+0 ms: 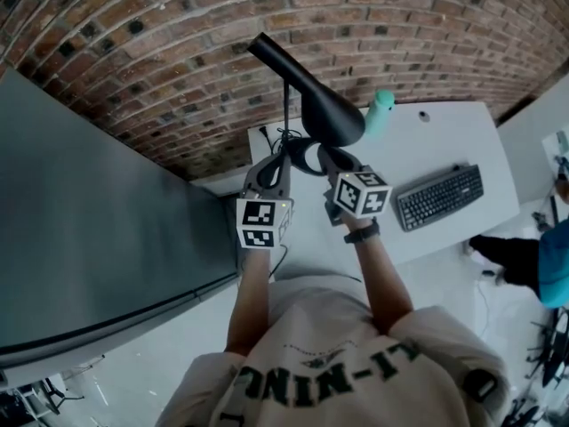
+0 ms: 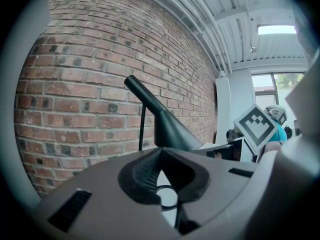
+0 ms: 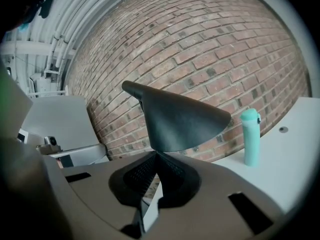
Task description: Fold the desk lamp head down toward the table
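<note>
Looked like an office or lab: white desk (image 1: pixel 444 133) against a brick wall (image 1: pixel 160 52), keyboard (image 1: pixel 439 197) by its front edge, exposed ceiling pipes (image 2: pixel 202 24).

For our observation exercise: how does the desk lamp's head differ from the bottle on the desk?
The lamp head is black, the bottle teal. The lamp head is a flaring cone, the bottle a slim cylinder. The lamp head sits tilted above the desk; the bottle stands upright on it. Both are near the brick wall.

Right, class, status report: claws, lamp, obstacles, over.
Both shut: left claw, right claw just under lamp head. Head raised, not yet folded. Only a teal bottle nearby, off to the side.
</note>
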Demonstrator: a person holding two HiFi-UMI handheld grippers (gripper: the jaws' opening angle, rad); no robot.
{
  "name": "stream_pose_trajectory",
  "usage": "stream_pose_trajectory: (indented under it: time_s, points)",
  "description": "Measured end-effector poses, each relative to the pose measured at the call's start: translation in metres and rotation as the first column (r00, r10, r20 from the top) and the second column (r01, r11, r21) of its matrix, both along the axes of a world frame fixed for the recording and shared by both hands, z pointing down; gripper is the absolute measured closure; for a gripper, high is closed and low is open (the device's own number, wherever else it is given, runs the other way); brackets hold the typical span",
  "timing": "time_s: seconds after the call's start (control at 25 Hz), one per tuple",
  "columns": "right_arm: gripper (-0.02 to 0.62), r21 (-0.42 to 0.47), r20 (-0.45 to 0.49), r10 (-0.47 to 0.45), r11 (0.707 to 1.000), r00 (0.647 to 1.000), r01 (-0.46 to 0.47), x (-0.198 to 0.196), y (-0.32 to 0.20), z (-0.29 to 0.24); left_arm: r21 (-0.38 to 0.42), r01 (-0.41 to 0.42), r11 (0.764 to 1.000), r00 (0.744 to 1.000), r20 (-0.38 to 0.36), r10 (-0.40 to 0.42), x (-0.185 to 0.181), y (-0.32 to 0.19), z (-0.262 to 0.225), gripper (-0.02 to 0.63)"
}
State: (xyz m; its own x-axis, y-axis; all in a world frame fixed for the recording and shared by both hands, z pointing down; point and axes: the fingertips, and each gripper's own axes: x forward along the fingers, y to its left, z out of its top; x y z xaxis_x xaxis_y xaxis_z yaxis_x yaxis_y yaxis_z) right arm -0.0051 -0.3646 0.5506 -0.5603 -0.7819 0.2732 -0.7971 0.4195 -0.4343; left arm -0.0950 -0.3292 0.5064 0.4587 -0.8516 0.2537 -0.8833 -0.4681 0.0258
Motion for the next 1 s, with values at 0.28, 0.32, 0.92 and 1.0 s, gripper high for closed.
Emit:
stream_pose_trajectory:
  time_s: [0.28,0.32,0.92,1.0]
  points:
    - [0.592,-0.011,-0.001,0.024,1.0,1.0,-0.024,-0.001,0.003,0.01,-0.014,-0.007,1.0,1.0,0.01,0.008,-0.008,-0.002,0.007,0.612]
    - [0.592,-0.012,-0.003,0.026,1.0,1.0,-0.026,0.0,0.003,0.01,-0.015,-0.007,1.0,1.0,0.007,0.007,-0.008,-0.001,0.007,0.612]
    - [0.592,0.062,-0.13,0.113,0.993,0.985,-0.105,0.045,0.036,-0.007,0.004,-0.027,1.0,0.999,-0.017,0.027,0.013,0.022,-0.004,0.612]
    - [0.592,0.098,-0.151,0.138,0.987,0.979,-0.125,0.054,0.045,-0.014,0.009,-0.029,1.0,0.999,-0.022,0.029,0.018,0.028,-0.006,0.612]
